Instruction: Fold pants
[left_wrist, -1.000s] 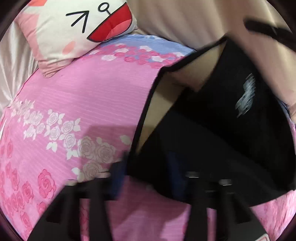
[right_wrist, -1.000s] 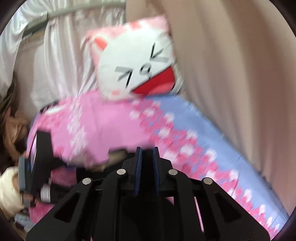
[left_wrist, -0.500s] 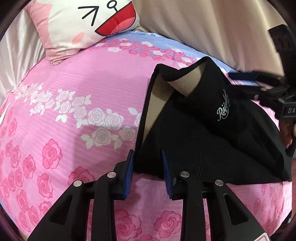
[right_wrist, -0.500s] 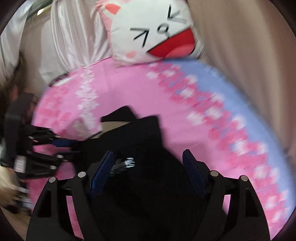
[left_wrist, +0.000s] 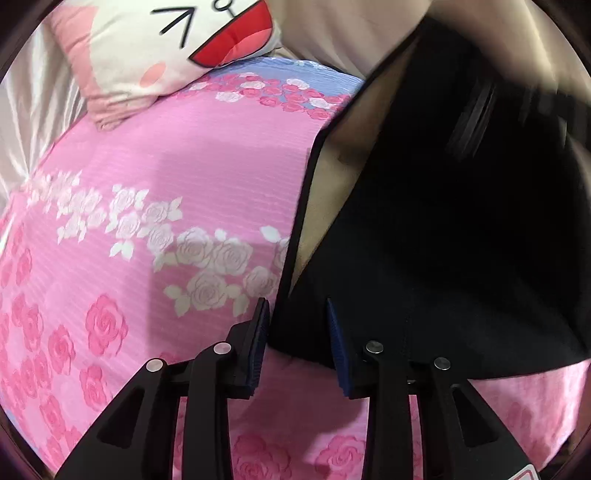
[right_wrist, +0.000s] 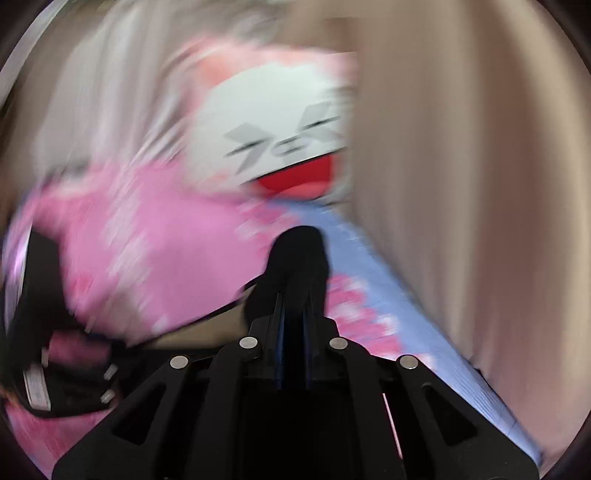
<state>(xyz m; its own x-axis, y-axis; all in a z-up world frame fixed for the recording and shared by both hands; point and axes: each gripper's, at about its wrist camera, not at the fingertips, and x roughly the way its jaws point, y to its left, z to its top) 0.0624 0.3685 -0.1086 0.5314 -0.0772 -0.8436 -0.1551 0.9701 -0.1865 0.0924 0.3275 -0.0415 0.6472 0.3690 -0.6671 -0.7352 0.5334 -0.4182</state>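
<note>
Left wrist: left tongs (left_wrist: 295, 325) opening, pants (left_wrist: 424, 258) corner between; right tongs (right_wrist: 293, 310) apparently pinching pants, blurred.

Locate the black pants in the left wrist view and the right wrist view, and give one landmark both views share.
Left wrist view: the black fabric pants fill the right half, lifted at the top right, their near corner between the opening left tongs.
Right wrist view: a dark bunch of them sits at lower centre, pinched in the shut right tongs.
Shared landmark: the white cartoon-face pillow with the red mouth, at the far end of the pink rose-print bedsheet.
</note>
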